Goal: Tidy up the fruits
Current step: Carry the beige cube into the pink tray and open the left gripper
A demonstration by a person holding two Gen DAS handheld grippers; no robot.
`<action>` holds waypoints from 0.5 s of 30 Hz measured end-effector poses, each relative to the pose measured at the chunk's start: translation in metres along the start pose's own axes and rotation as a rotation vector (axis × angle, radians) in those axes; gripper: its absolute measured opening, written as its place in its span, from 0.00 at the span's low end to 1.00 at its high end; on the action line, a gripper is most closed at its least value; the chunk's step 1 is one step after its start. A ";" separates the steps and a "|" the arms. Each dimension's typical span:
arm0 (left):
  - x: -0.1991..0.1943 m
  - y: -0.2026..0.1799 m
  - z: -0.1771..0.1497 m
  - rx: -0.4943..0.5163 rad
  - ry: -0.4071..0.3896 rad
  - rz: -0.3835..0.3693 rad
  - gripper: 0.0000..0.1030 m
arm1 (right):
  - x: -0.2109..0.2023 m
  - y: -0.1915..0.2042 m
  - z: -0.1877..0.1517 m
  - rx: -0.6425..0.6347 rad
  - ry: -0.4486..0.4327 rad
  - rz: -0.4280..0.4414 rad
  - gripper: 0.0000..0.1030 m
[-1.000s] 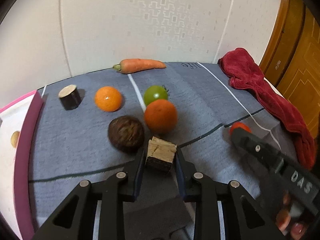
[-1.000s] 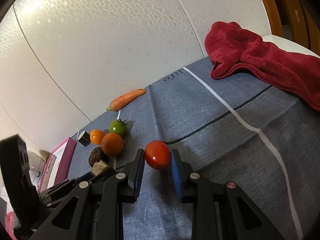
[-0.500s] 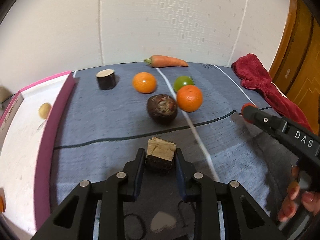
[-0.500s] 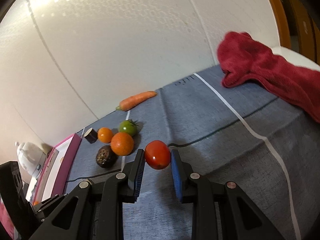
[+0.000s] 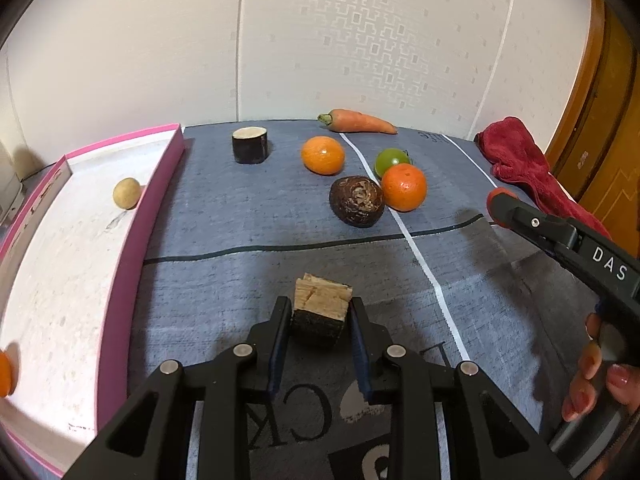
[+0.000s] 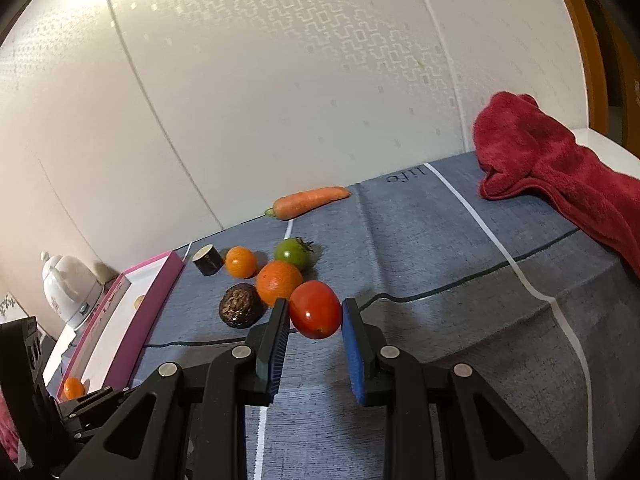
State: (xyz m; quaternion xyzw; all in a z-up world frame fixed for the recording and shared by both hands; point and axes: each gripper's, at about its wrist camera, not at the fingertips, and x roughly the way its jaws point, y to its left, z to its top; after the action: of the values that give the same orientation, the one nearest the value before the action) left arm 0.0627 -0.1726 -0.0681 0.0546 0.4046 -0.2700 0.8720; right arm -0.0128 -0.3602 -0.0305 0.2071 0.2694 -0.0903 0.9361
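Note:
My left gripper [image 5: 319, 312] is shut on a dark-skinned chunk with a pale cut face [image 5: 320, 312], held above the grey cloth. My right gripper [image 6: 316, 314] is shut on a red tomato [image 6: 315, 314], also lifted; it shows at the right of the left wrist view [image 5: 496, 206]. On the cloth lie two oranges [image 5: 323, 155] [image 5: 404, 187], a green tomato [image 5: 390, 160], a dark brown round fruit [image 5: 356, 201], a carrot [image 5: 358, 121] and a dark cut cylinder [image 5: 250, 145]. A pink-rimmed white tray [image 5: 160, 184] at left holds a small tan ball [image 5: 126, 193] and an orange fruit [image 5: 6, 374].
A red towel [image 6: 560, 172] lies at the table's right back corner. A white kettle [image 6: 70, 284] stands beyond the tray. The wall runs close behind the carrot. A wooden door [image 5: 600, 120] is at far right.
Both grippers have lifted and drawn back from the fruit pile, each keeping its load. The left view has swung left, bringing the tray into view.

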 end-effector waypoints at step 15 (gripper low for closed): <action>-0.029 0.005 -0.014 0.010 -0.044 -0.051 0.25 | -0.004 0.019 -0.003 -0.105 -0.014 0.024 0.26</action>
State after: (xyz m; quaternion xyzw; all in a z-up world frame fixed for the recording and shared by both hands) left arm 0.0405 -0.1512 -0.0567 0.0429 0.3853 -0.2953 0.8732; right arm -0.0127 -0.3414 -0.0242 0.1603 0.2646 -0.0664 0.9486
